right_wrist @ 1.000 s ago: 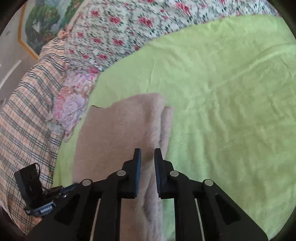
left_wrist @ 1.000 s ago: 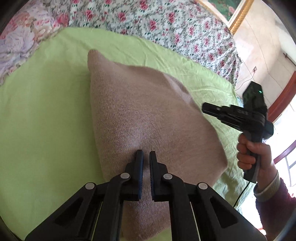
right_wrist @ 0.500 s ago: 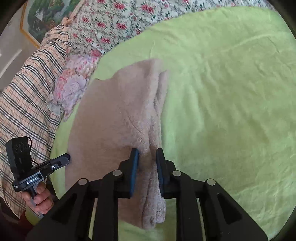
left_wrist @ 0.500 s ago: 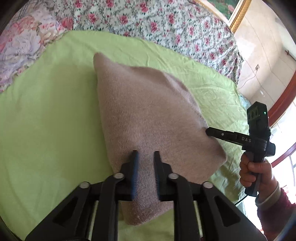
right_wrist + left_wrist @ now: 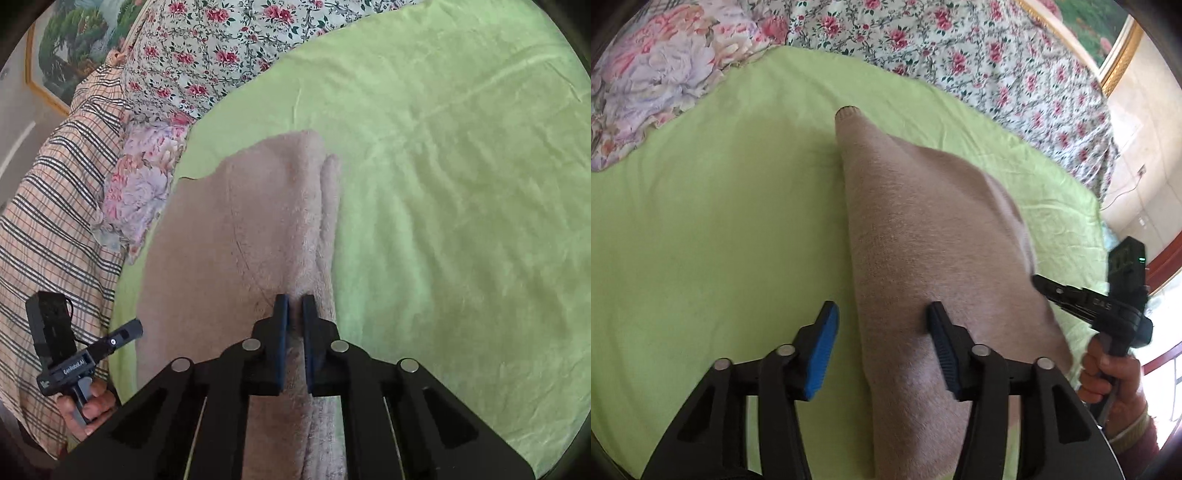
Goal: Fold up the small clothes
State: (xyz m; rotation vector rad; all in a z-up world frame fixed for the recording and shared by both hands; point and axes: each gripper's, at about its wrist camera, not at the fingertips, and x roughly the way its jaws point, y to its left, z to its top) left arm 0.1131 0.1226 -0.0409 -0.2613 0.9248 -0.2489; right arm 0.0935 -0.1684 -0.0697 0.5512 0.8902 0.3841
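Two grippers: both at the near end of one beige knit garment [image 5: 934, 236], which lies folded lengthwise on the green sheet [image 5: 701, 229] of the bed.
Garment change: since a sec ago the left long edge sits flat on the sheet, no longer pinched up; looks like that fold is laid down.
L gripper [image 5: 881, 325]: was shut on the knit, now jaws opening, wide apart; garment's left edge runs between the pads but nothing presses it, so released.
R gripper [image 5: 293, 308]: came lower onto the right edge; jaws closing, nearly together, a ridge of knit pinched between them.
Meaning: prob. handover, right side takes next fold; task partway.
Hidden: garment's near end cut off behind gripper bodies in both views; layer count under top unclear.
Blur: R tips in left view soft, can't read its gap there.
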